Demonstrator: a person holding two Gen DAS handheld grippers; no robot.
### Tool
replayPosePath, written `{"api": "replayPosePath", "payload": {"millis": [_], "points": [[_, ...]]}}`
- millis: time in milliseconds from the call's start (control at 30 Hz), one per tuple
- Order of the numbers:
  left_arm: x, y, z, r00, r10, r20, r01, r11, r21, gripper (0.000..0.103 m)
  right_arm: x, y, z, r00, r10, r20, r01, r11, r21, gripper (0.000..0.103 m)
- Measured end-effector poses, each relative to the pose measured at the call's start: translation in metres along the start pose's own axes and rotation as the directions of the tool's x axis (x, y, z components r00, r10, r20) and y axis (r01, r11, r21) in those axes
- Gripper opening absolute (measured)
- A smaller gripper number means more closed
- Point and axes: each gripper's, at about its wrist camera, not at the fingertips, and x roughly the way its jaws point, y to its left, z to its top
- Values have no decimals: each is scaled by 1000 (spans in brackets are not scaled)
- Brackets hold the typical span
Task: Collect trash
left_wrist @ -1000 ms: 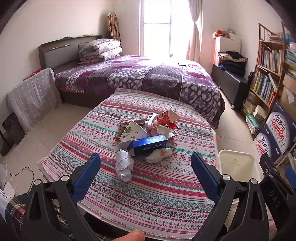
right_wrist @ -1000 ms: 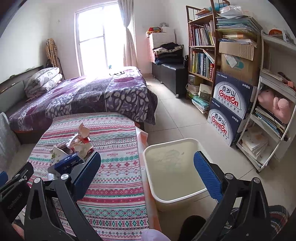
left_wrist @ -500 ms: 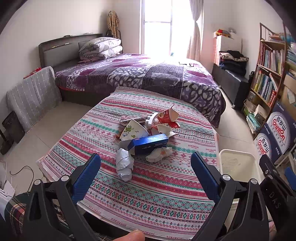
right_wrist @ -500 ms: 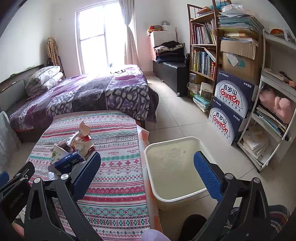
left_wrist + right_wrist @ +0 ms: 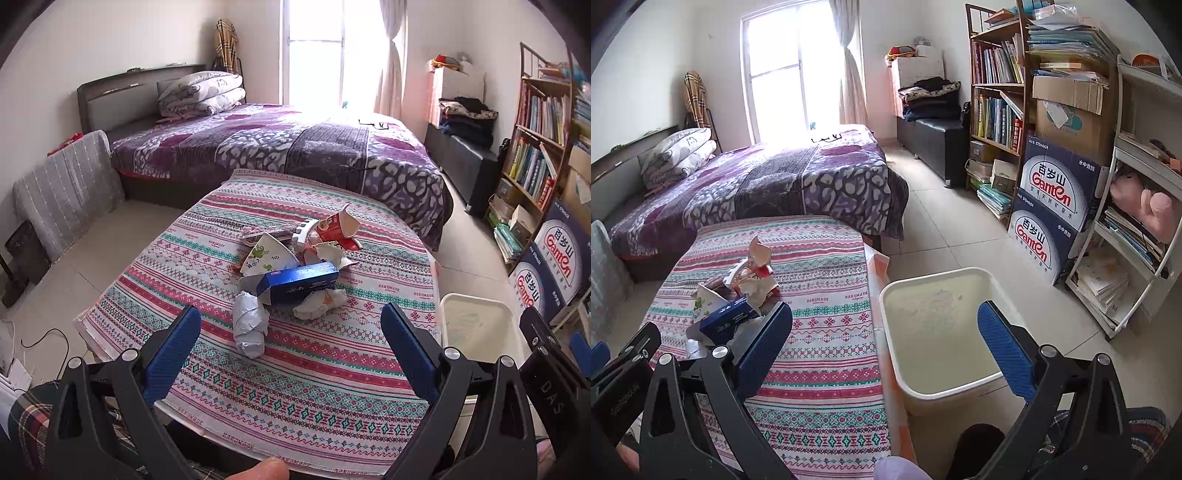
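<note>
Trash (image 5: 295, 273) is heaped near the middle of a low table covered by a striped patterned cloth (image 5: 207, 258), as seen from the left wrist camera. A blue carton (image 5: 301, 282) lies across the heap, with a crumpled silver wrapper (image 5: 250, 325) in front of it, a torn red paper cup (image 5: 338, 229) behind it and a white paper cup with green print (image 5: 267, 254) to its left. The left gripper (image 5: 290, 343) is held spread wide and empty above the near half of the table, the heap lying ahead of it and apart from both blue pads (image 5: 173, 350).

Only a corner of a cream plastic bin (image 5: 476, 325) is caught in that view, on the floor beyond the table's right edge. From the right wrist camera the whole bin (image 5: 897, 295) is shown, with nothing seen inside but smudges. The right gripper (image 5: 884, 349) is likewise held wide apart and empty, straddling the table edge and the bin, while the trash (image 5: 738, 291) lies to its left, just beyond the left pad (image 5: 762, 350). Bookshelves and stacked water cartons (image 5: 1056, 206), cut off in the left view, are seen more fully here.
</note>
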Motion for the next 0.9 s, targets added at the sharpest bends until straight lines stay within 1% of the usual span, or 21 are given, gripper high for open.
{"api": "replayPosePath", "payload": {"millis": [900], "points": [[2,1,-2,1000,0,-7,0,1000,2,95,2,-1,-1,1000,6,-7,-5,1000,7,96]]}}
